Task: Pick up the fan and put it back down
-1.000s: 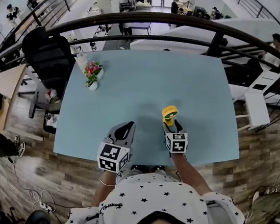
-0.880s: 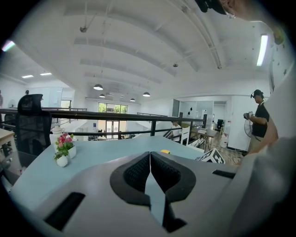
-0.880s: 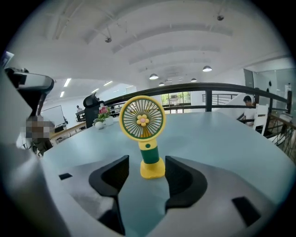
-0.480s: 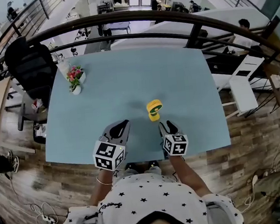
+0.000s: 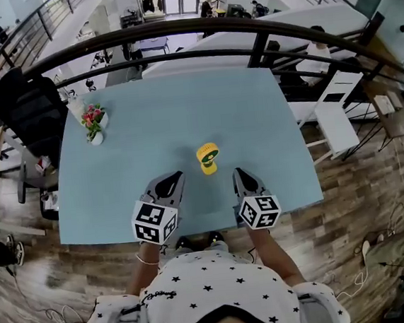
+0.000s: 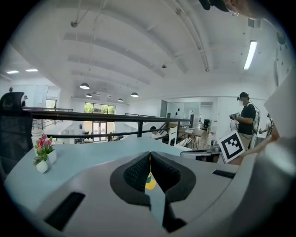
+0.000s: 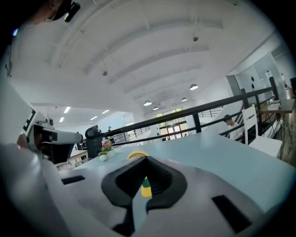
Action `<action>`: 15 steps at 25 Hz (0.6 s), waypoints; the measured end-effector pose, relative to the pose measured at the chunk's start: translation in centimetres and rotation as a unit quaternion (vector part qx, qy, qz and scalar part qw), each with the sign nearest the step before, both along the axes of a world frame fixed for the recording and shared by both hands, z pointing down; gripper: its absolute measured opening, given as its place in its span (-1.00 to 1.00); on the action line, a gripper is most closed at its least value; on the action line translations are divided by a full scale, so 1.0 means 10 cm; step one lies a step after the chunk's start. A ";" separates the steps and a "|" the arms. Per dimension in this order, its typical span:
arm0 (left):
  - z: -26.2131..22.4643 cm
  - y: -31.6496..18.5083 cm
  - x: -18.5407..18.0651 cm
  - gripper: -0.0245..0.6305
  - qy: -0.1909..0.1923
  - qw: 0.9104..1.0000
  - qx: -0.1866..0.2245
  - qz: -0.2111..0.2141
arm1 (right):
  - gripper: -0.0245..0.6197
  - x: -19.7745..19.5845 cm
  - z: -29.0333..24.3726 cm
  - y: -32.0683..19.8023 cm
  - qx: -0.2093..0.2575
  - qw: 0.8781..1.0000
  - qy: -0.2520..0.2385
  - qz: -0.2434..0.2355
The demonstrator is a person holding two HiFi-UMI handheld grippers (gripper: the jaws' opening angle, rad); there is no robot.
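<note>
A small yellow fan [image 5: 206,157] stands upright on the light blue table [image 5: 183,109], held by nothing. My right gripper [image 5: 240,175] is shut and empty, a short way to the near right of the fan. My left gripper [image 5: 171,178] is shut and empty too, at the fan's near left. In the left gripper view the jaws [image 6: 150,155] meet, and a bit of the yellow fan [image 6: 150,182] shows behind them. In the right gripper view the jaws [image 7: 145,159] are together, with the fan [image 7: 138,155] peeking above and behind them.
A small white vase of pink flowers [image 5: 94,122] stands at the table's far left corner. A black office chair [image 5: 26,110] is left of the table. A dark railing [image 5: 189,30] curves behind the table's far edge. The near edge [image 5: 194,225] lies under both grippers.
My right gripper has let go of the fan's base, drawn back toward me and shut. The fan stays standing on the table. The left gripper has hardly shifted.
</note>
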State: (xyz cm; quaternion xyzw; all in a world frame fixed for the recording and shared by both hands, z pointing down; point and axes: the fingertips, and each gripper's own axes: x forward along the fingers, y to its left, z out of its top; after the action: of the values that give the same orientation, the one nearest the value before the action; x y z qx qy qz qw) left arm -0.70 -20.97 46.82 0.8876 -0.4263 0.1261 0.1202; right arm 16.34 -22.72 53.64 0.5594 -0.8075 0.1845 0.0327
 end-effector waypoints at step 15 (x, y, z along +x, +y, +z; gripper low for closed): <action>-0.14 0.11 0.00 -0.84 0.011 1.000 0.014 0.008 | -0.93 -0.27 -0.87 0.18 0.100 0.993 0.003 -0.065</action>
State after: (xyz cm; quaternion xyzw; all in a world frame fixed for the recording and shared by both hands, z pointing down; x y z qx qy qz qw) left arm -0.67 -19.83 45.45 0.8938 -0.4196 0.1117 0.1118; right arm 13.61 -20.91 44.92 0.5068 -0.8564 0.0988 -0.0095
